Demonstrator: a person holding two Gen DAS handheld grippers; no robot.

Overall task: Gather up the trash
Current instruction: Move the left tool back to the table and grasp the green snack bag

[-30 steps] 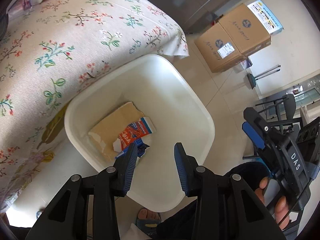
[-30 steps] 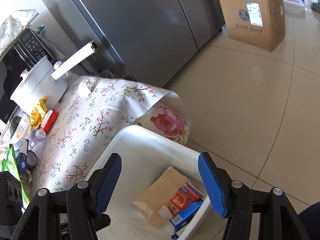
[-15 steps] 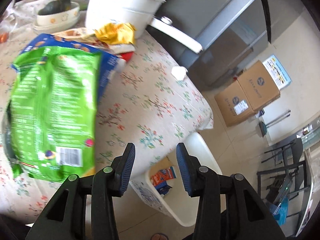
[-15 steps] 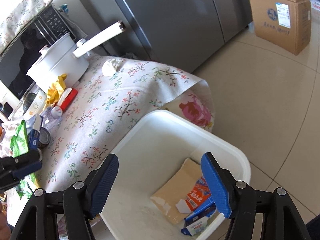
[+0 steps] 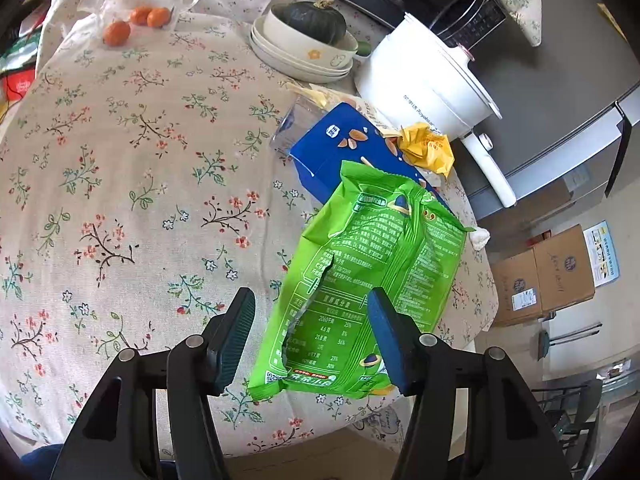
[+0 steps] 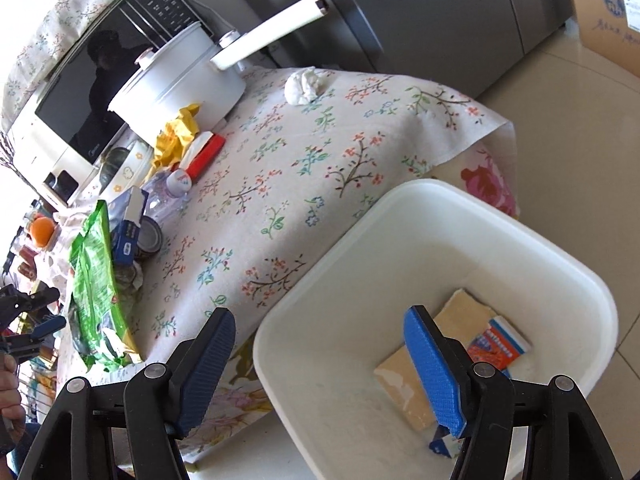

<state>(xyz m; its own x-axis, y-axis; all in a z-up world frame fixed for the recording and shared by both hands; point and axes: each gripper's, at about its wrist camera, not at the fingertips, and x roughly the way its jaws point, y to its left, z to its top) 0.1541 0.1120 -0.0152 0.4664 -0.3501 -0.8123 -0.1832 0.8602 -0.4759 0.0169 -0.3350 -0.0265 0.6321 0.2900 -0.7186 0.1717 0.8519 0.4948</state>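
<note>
A torn green snack bag (image 5: 372, 280) lies on the floral tablecloth (image 5: 120, 200), partly over a blue box (image 5: 332, 148). My left gripper (image 5: 312, 336) hovers over the bag's near end with its jaws opening; the bag shows between the fingers and the pads do not press on it. A crumpled yellow wrapper (image 5: 426, 148) and a white tissue ball (image 6: 306, 84) also lie on the table. My right gripper (image 6: 320, 368) stands open over the rim of the white bin (image 6: 440, 200), which holds a cardboard piece (image 6: 404, 372) and a red carton (image 6: 498, 346). The green bag (image 6: 96, 288) lies at the left there.
A white pot (image 5: 432, 84) with a long handle, stacked bowls (image 5: 304, 56) holding a dark squash, oranges (image 5: 116, 32) and a microwave (image 6: 80, 100) crowd the table's far side. A plastic bottle (image 6: 168, 196) and a can (image 6: 150, 240) lie near the box. Cardboard boxes (image 5: 544, 276) stand on the floor.
My left gripper swung from above the bin up over the table to the green bag, and its jaws widened. The right gripper shifted a little over the bin.
</note>
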